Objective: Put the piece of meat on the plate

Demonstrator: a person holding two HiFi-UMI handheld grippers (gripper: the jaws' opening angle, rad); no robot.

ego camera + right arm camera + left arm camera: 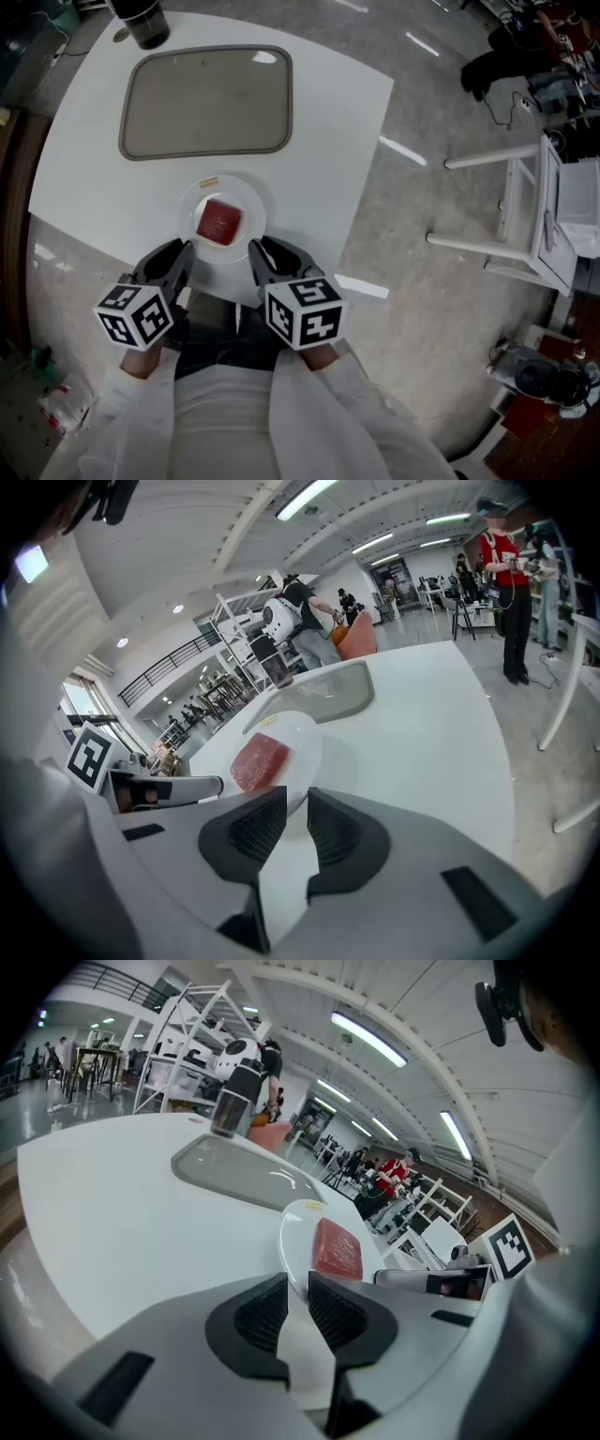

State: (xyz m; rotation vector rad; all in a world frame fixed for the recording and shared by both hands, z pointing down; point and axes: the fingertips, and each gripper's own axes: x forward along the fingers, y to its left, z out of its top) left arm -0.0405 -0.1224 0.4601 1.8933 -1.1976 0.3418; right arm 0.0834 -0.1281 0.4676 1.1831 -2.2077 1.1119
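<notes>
Two grippers sit nearest the camera, at the table's (84, 202) near edge, held by white-sleeved arms. The left gripper (186, 247) lies just beside the plate's (256, 216) near-left rim, and the right gripper (255, 246) just beside its near-right rim. In the left gripper view, the left gripper (298, 1283) has its ribbed black pads drawn almost together with nothing between them. The right gripper view shows the right gripper (296, 799) the same way, pads close and empty.

Just beyond both sets of jaws stands the small round white plate, and the piece of meat (219, 222) lies flat at its middle. The piece is a squarish red slab with a finely grained top, clear of both grippers.

Beyond the plate, near but apart from it, lies a grey rounded-corner tray (206, 101). Past the tray's far-left corner stands a dark cup (141, 21).
</notes>
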